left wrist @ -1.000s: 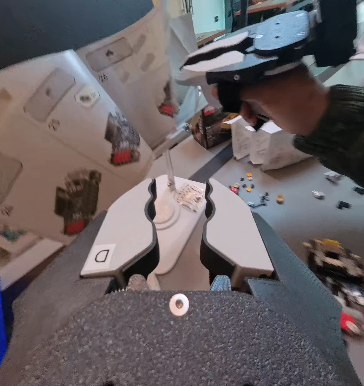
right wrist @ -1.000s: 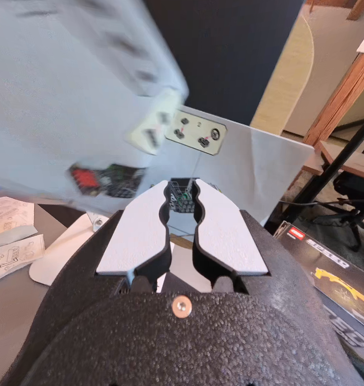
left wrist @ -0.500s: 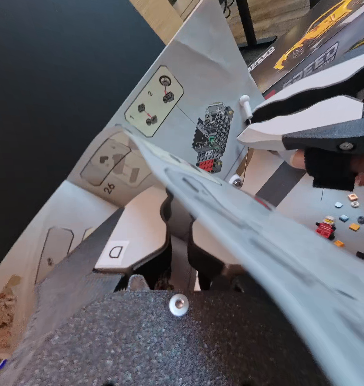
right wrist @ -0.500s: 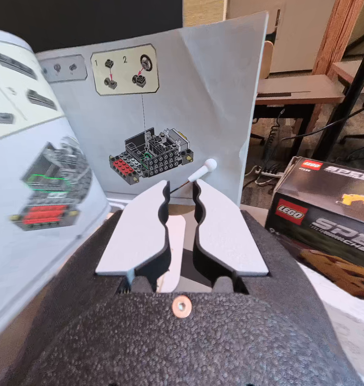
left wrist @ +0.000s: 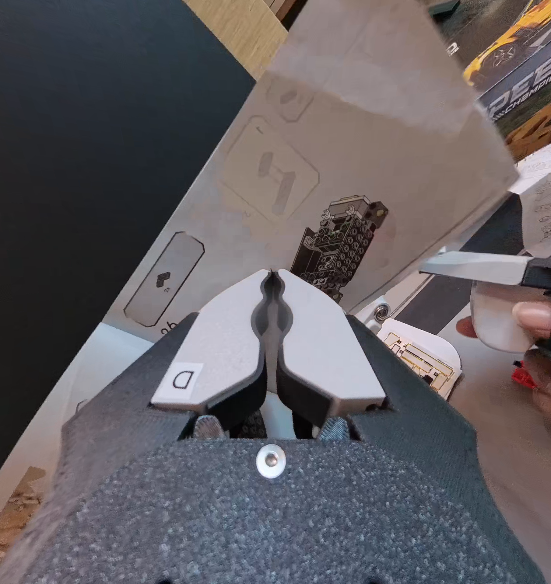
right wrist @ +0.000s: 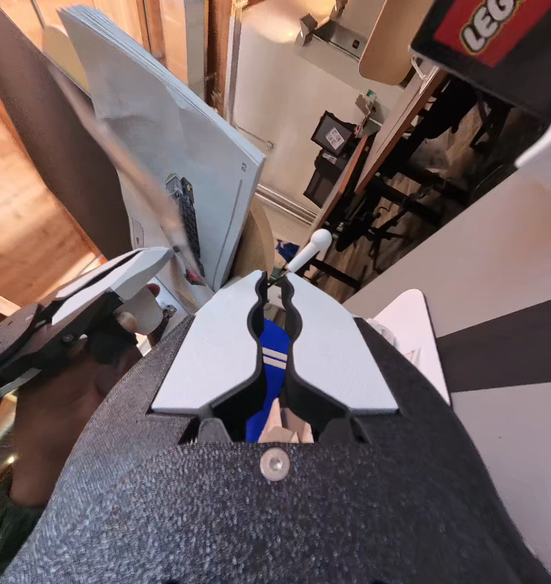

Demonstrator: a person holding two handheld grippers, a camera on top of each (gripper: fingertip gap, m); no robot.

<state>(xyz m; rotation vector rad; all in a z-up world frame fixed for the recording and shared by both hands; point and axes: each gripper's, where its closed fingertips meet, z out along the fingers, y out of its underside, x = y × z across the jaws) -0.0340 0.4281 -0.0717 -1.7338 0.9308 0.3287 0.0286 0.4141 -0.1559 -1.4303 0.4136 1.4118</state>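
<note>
An open instruction booklet (left wrist: 331,189) stands on a white book stand (left wrist: 426,344). My left gripper (left wrist: 271,274) is shut on the thin edge of one booklet page. In the right wrist view this gripper (right wrist: 165,252) pinches the blurred page (right wrist: 135,164), which rises from its tip. My right gripper (right wrist: 274,279) is closed on the stand's thin wire arm, which crosses between both fingertips. The arm's white knob (right wrist: 315,246) sticks out past them. The right gripper also shows edge-on in the left wrist view (left wrist: 426,268), at the booklet's lower corner.
A toy car box (left wrist: 521,63) lies behind the booklet and also shows in the right wrist view (right wrist: 489,38). A small red toy figure (left wrist: 524,377) lies on the grey table under the hand (left wrist: 536,316). Desks and chairs stand farther off. One gripper's finger ends stand about 11 cm off the other's.
The left gripper went from wide open to shut on a page as the page swung across. The right gripper narrowed around the wire arm with the white knob and tilted sideways.
</note>
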